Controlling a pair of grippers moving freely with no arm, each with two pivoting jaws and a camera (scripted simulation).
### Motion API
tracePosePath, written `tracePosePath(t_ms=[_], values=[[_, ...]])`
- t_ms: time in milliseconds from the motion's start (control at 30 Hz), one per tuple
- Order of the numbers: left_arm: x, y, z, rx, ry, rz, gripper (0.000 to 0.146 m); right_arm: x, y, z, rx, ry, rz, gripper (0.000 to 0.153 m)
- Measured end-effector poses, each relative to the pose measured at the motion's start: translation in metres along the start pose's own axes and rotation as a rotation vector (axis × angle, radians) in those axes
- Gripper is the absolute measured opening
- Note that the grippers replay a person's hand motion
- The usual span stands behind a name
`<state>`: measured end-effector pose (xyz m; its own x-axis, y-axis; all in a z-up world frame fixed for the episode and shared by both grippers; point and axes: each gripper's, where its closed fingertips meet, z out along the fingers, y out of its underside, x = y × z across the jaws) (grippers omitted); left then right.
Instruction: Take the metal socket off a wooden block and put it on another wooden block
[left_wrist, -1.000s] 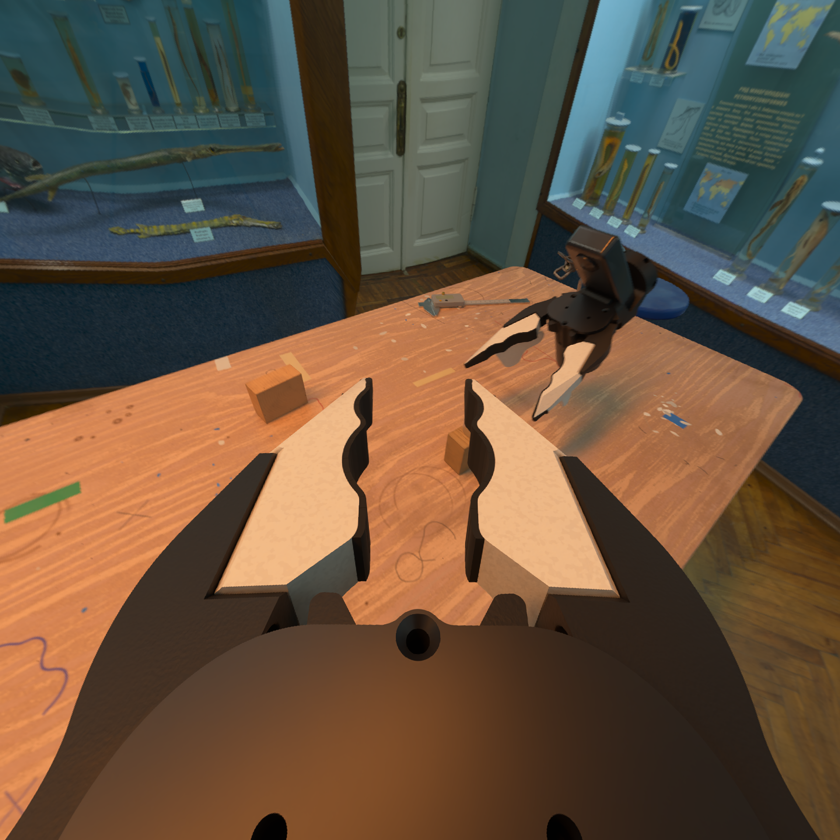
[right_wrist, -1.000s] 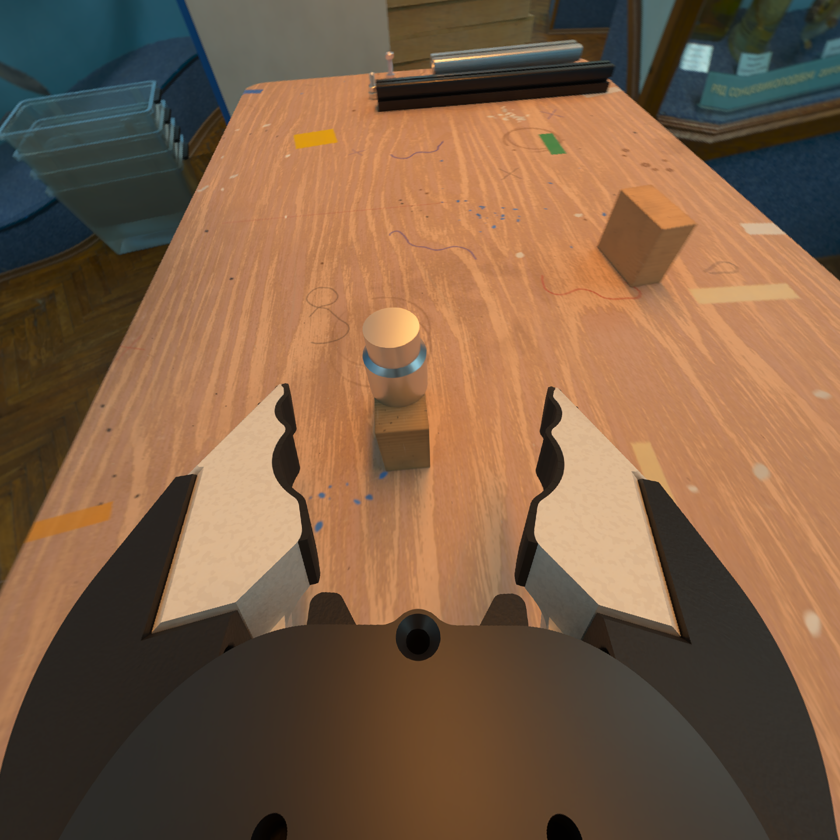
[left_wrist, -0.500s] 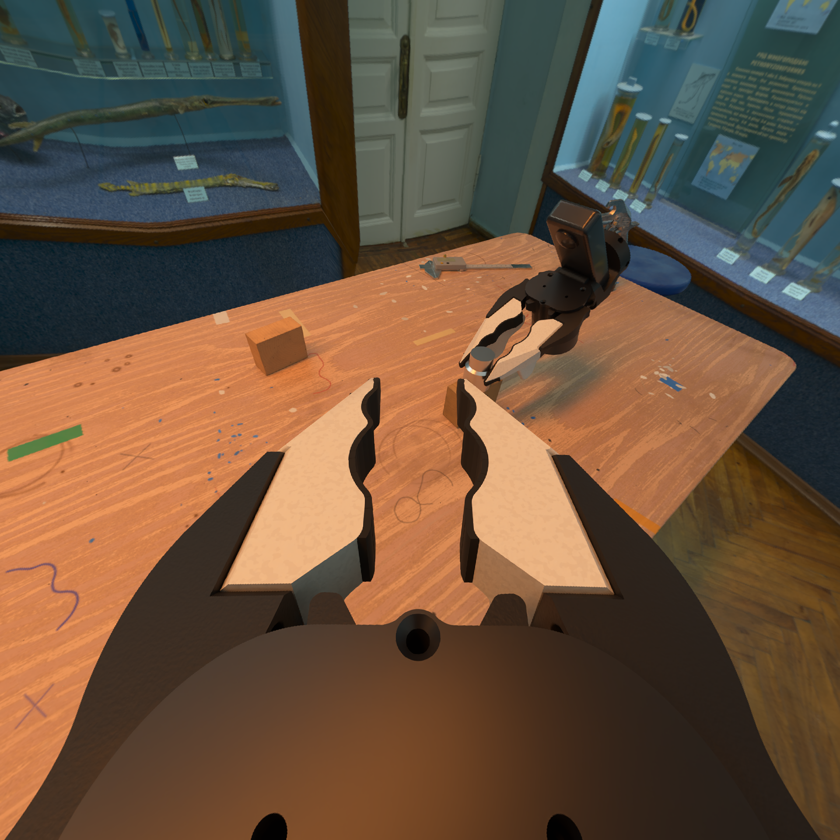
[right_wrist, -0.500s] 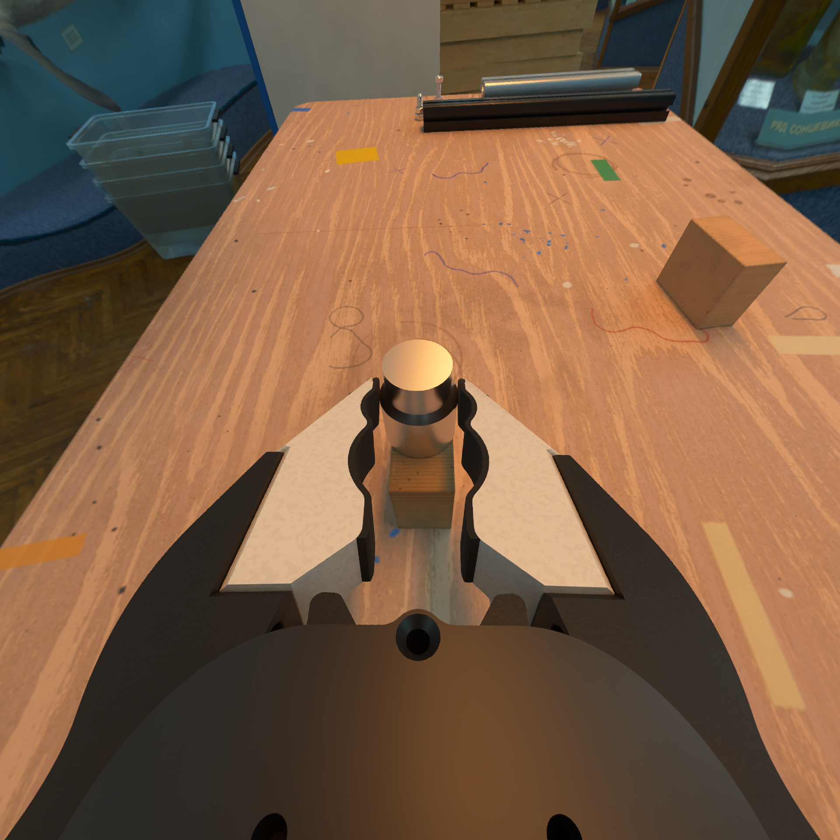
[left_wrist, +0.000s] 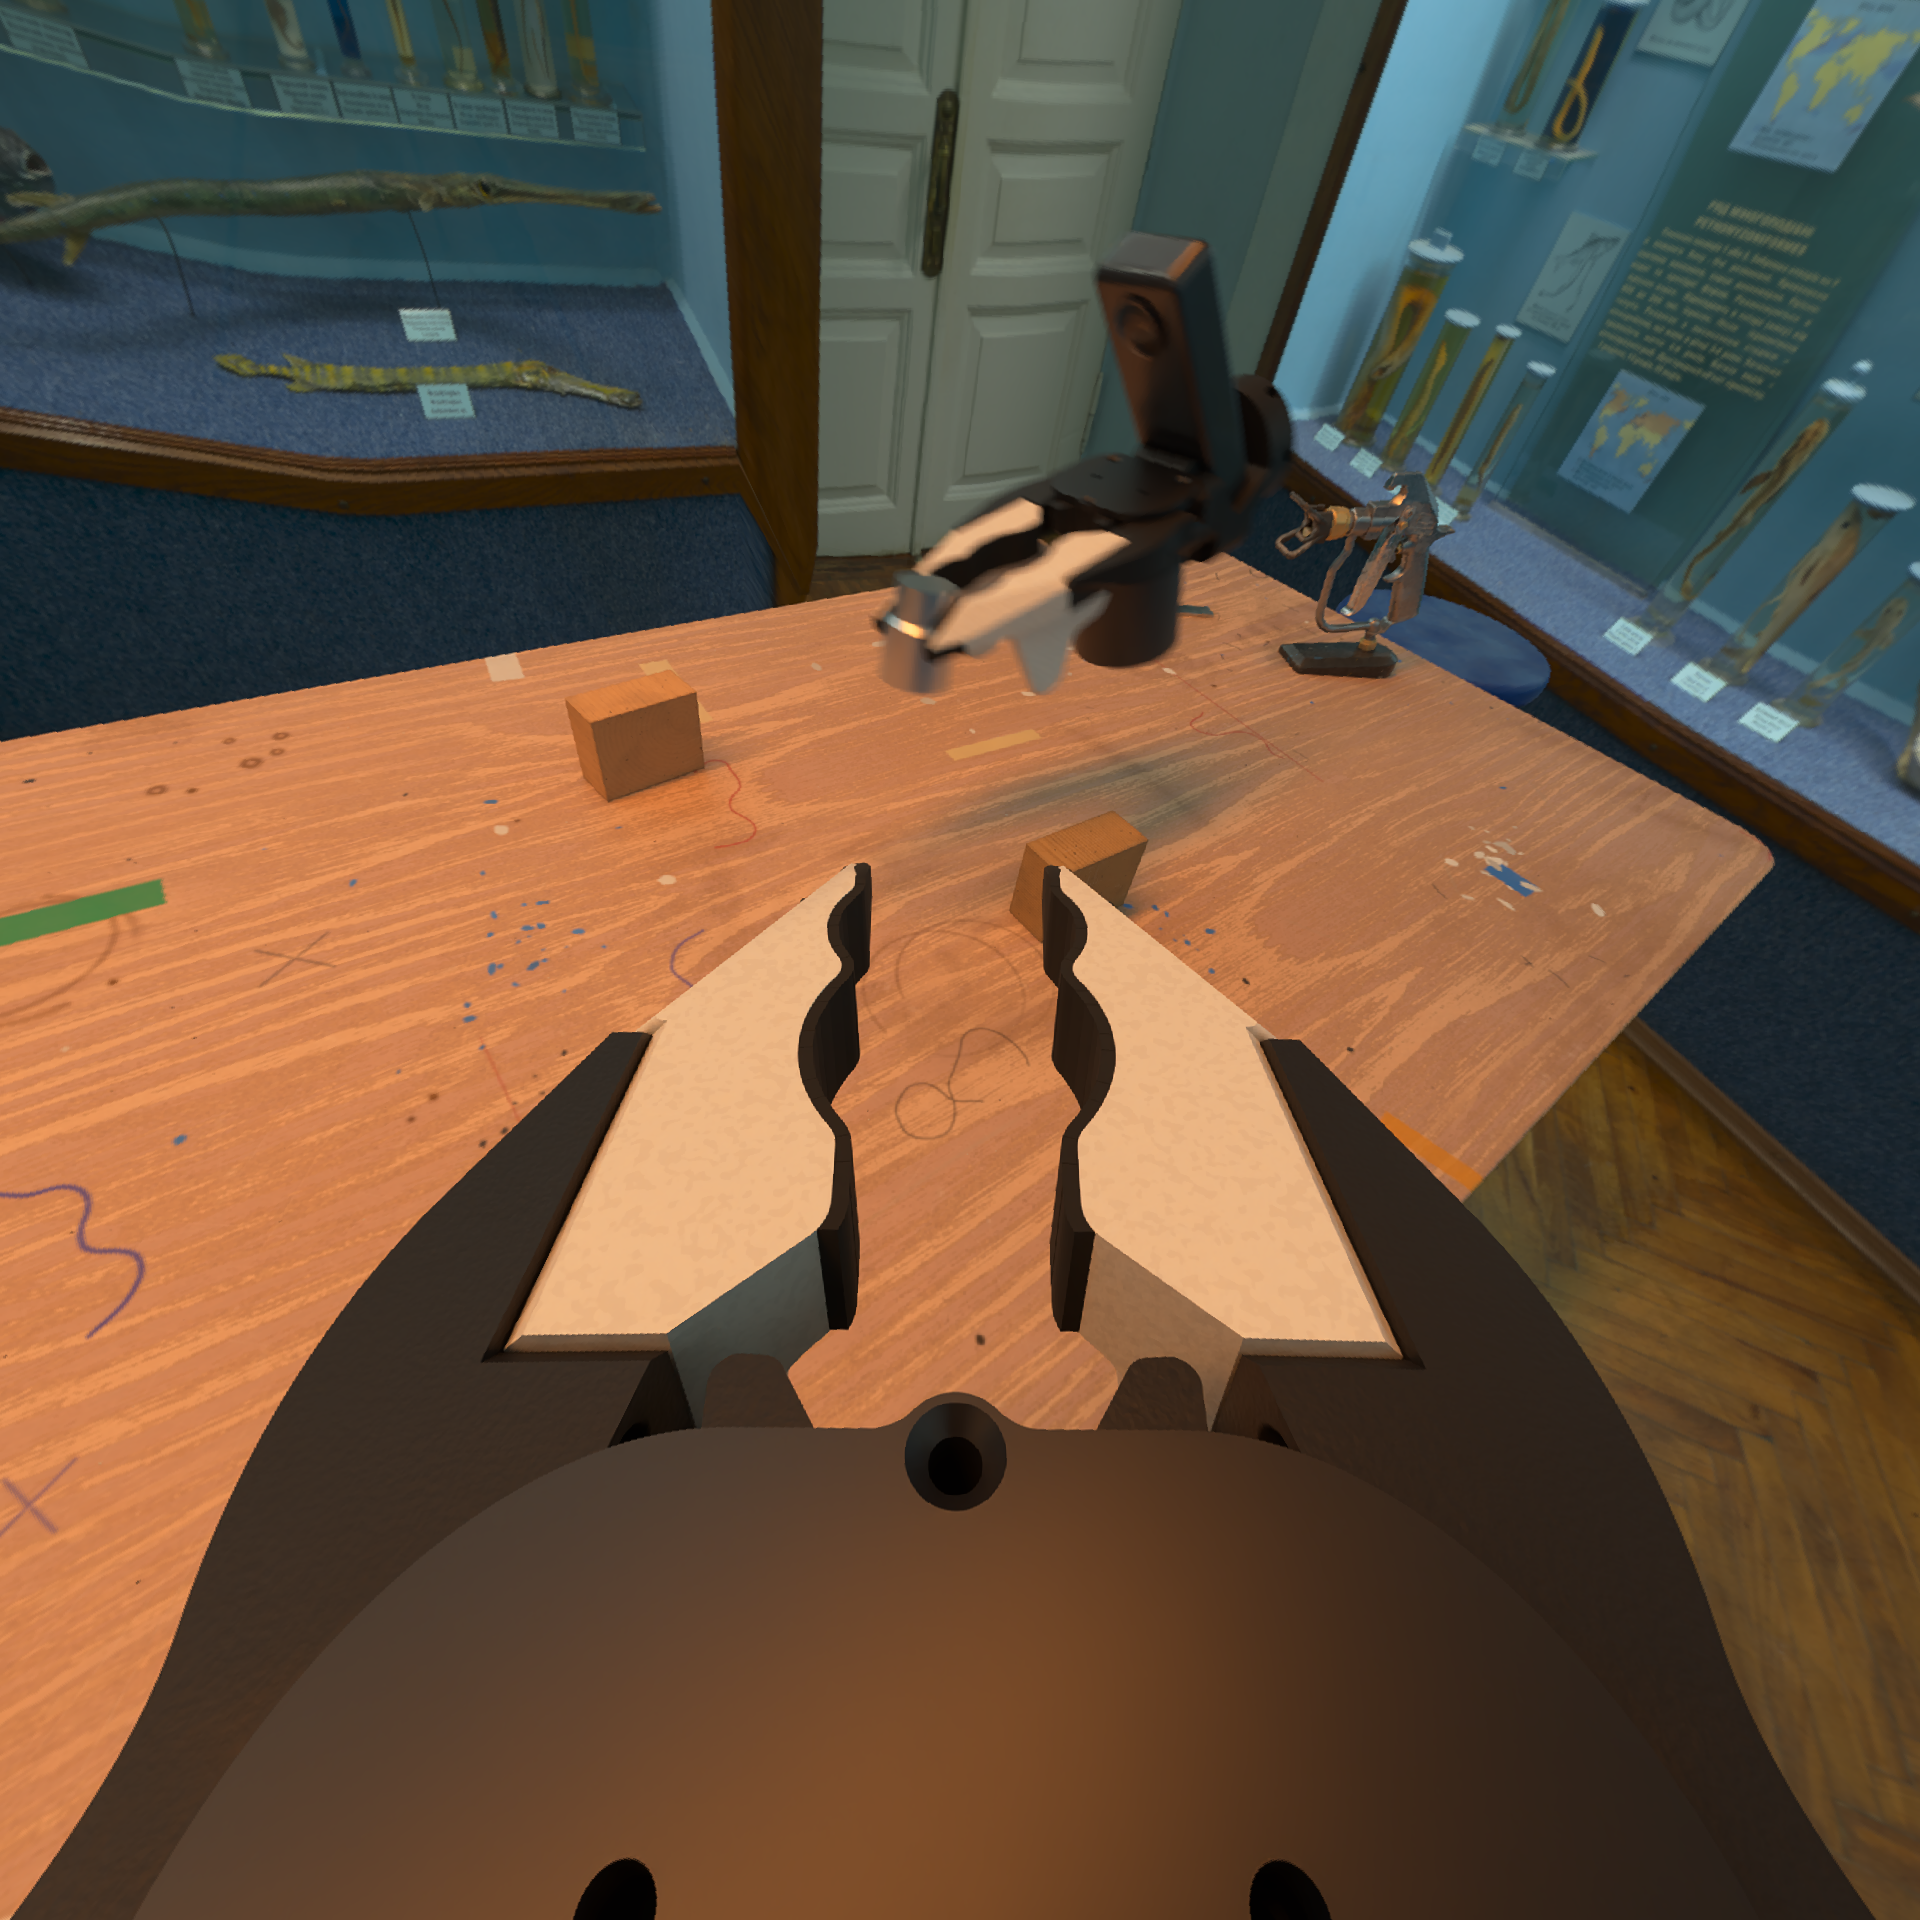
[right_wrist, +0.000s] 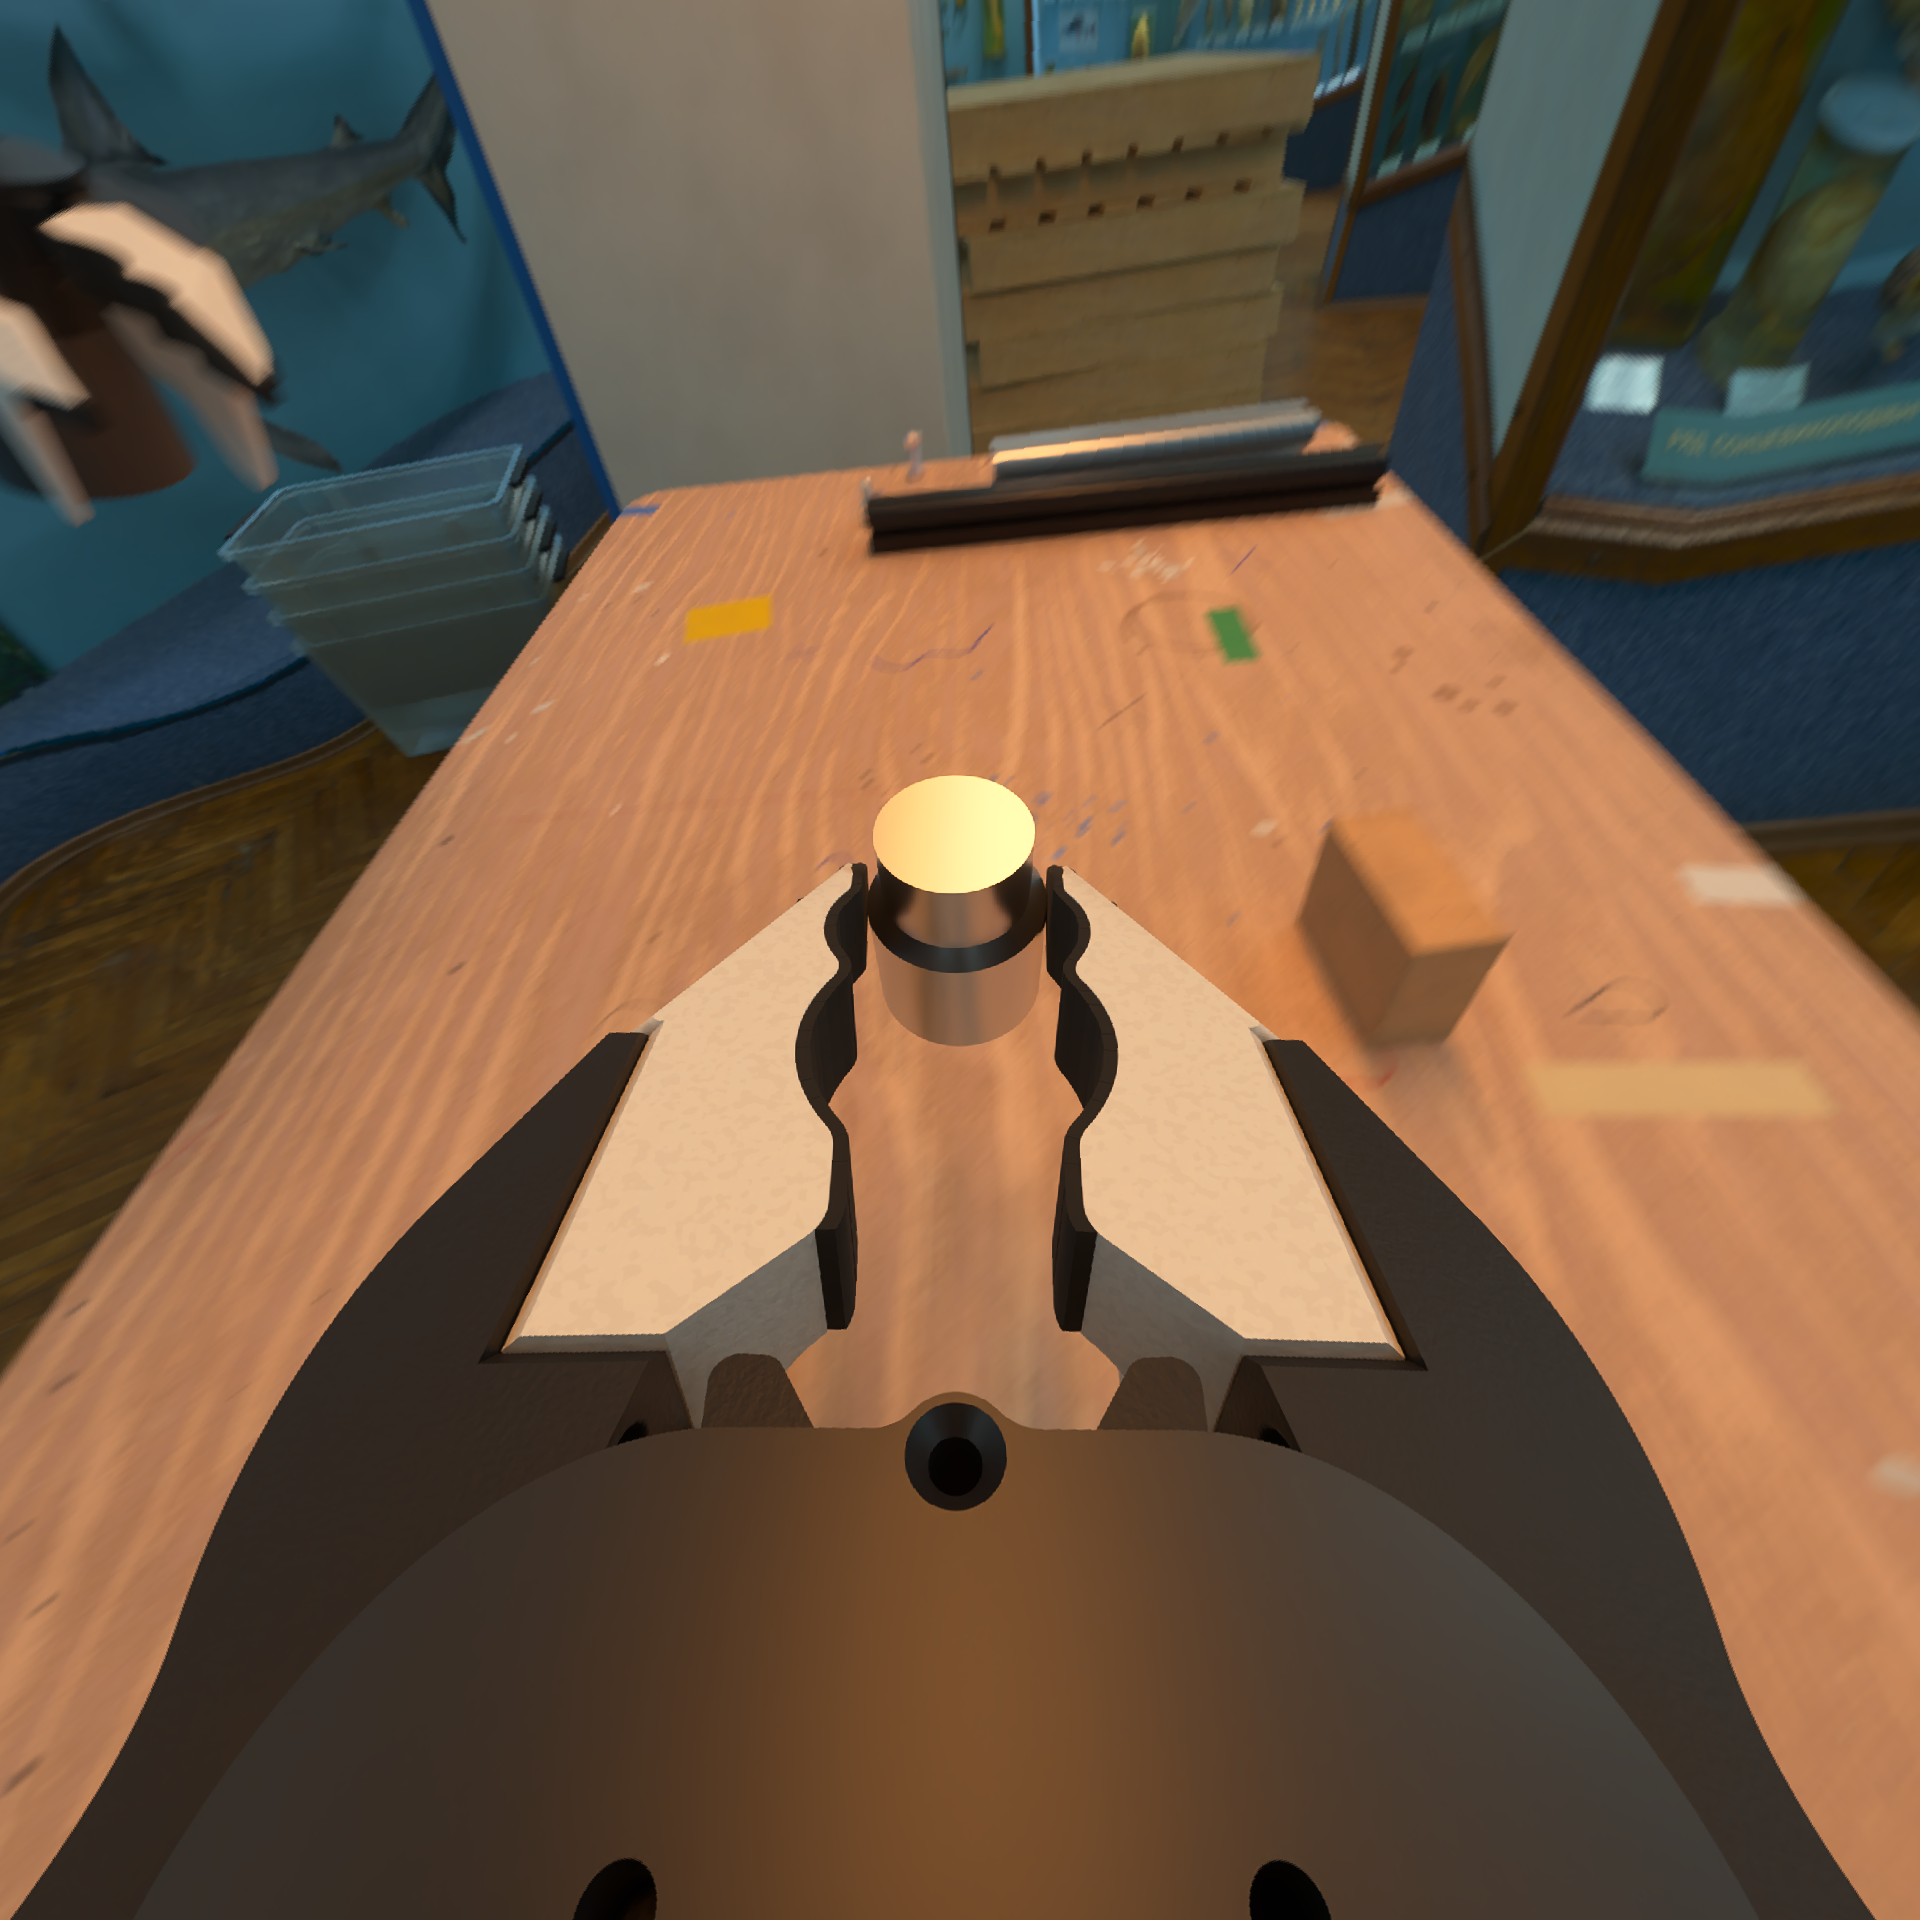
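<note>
My right gripper (right_wrist: 954, 878) is shut on the metal socket (right_wrist: 954, 935) and holds it upright in the air above the table. In the left wrist view, the right gripper (left_wrist: 940, 613) and the socket (left_wrist: 912, 649) hover between the two wooden blocks. The small block (left_wrist: 1086, 852) stands bare on the table just beyond my left gripper's right fingertip. The larger block (left_wrist: 634, 732) sits farther left; in the right wrist view it (right_wrist: 1392, 925) is ahead to the right. My left gripper (left_wrist: 954, 883) is slightly open and empty above the table.
A spray gun on a stand (left_wrist: 1361, 561) stands at the table's far right corner. Stacked clear bins (right_wrist: 405, 582) sit beside the table's left edge. A black rail with a metal bar (right_wrist: 1122, 488) lies at the far end. The table edge (left_wrist: 1538, 1122) is near on the right.
My right gripper closed on the socket, lifted it off the small block and carried it up toward the larger block. My left gripper drew back a little, jaws unchanged.
</note>
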<state>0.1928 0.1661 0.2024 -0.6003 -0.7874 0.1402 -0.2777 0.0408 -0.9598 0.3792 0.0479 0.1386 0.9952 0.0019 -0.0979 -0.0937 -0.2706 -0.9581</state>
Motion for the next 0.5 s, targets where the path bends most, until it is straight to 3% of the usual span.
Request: tracePosePath(t_ms=[200, 333, 500], values=[[-0.003, -0.003, -0.008, 0.005, -0.008, -0.006, 0.033, 0.082, -0.039, 0.059, 0.051, 0.030, -0.065, 0.034], [-0.006, -0.004, -0.021, -0.004, -0.039, 0.004, 0.033, 0.113, -0.036, 0.090, 0.035, 0.005, -0.067, 0.034], [-0.012, -0.003, -0.036, 0.003, -0.077, -0.006, 0.033, 0.135, -0.015, 0.106, -0.020, -0.025, -0.056, 0.034]])
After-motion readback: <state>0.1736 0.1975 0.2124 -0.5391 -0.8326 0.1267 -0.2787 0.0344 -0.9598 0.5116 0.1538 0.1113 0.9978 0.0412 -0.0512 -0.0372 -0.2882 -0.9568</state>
